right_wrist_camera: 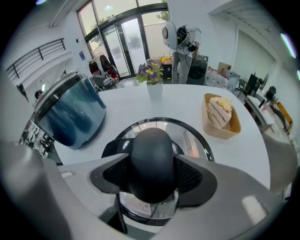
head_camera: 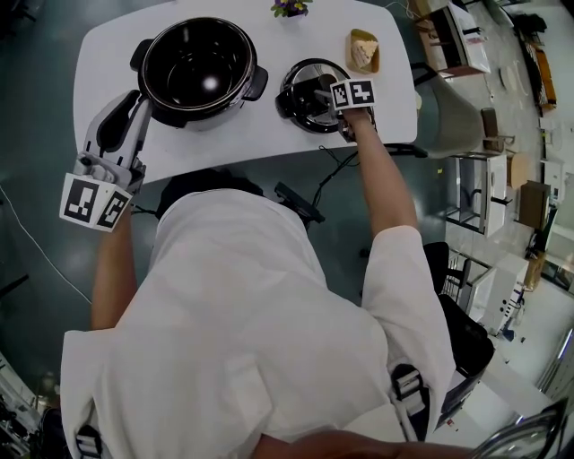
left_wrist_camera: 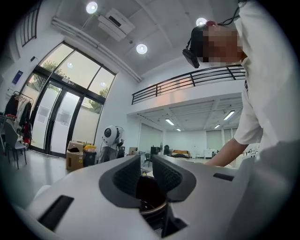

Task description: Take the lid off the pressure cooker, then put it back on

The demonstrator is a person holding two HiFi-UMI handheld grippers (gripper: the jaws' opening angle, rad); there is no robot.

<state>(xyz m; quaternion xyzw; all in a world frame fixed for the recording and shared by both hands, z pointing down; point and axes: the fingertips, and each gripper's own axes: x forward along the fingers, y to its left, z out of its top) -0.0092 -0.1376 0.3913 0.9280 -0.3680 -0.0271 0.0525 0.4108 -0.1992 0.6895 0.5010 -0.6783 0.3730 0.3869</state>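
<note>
Lid point(head_camera: 300, 106) sits on desk point(head_camera: 269, 145), under my right hand-held gripper point(right_wrist_camera: 152, 174), which clasps lid knob point(right_wrist_camera: 151, 152), ready for refitting. Left hand-held gripper point(head_camera: 142, 104), nearly closed and empty, likely steadies cooker pot point(head_camera: 199, 67) ahead.

On table point(head_camera: 108, 36): pressure cooker point(head_camera: 199, 72) at left, lid point(head_camera: 305, 100) flat just right of it, apart. Dish point(head_camera: 363, 51) behind lid, toward right; flower vase point(head_camera: 290, 7) at far edge between them. Left gripper point(head_camera: 143, 102) lay against cooker's left side; right gripper point(right_wrist_camera: 152, 171) sat over lid's centre
</note>
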